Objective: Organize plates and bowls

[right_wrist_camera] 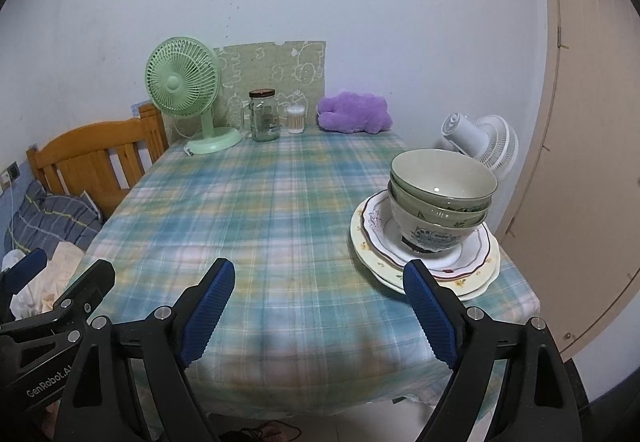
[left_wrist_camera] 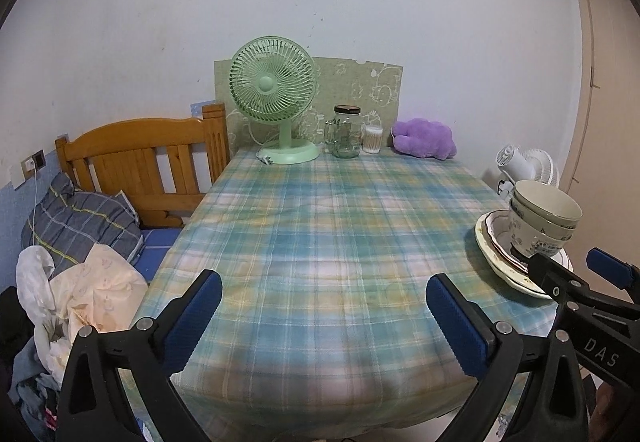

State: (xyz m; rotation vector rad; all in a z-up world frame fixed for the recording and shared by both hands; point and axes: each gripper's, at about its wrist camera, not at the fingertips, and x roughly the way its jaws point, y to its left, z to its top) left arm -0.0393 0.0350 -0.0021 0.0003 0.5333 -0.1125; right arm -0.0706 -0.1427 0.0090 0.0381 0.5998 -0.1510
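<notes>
Right wrist view: stack of crockery sits at the table's near right corner, everything nested, rims up.
Bowls (right_wrist_camera: 440, 197): three, glazed ceramic, round and deep, nested one in another; top two greenish, bottom one cream with a dark printed pattern; stack leans slightly left.
Plates (right_wrist_camera: 424, 262): looks like three, ceramic, scalloped rims, piled flat under the bowls; the upper one white with a dark red edge line, the lowest cream with small yellow flowers.
Right gripper (right_wrist_camera: 320, 312): jaws spread wide, ribbed blue pads, black plastic arms, nothing between them; right pad just in front of the plates' near rim, whether touching I can't tell.
Left gripper (left_wrist_camera: 324, 318): spread wide too, over bare cloth, nothing pinched; well to the left of the stack.
Tablecloth (right_wrist_camera: 260, 209): soft woven plaid, blue, green and yellow, covering the table.
Far edge, along the wall: one green fan (right_wrist_camera: 182, 81), plastic grille; one glass jar (right_wrist_camera: 264, 117), dark lid; one cotton swab tub (right_wrist_camera: 296, 119); one purple plush toy (right_wrist_camera: 354, 111).
Beyond the stack: one white fan (right_wrist_camera: 486, 139).
Left side: wooden headboard (right_wrist_camera: 92, 157), slatted.
</notes>
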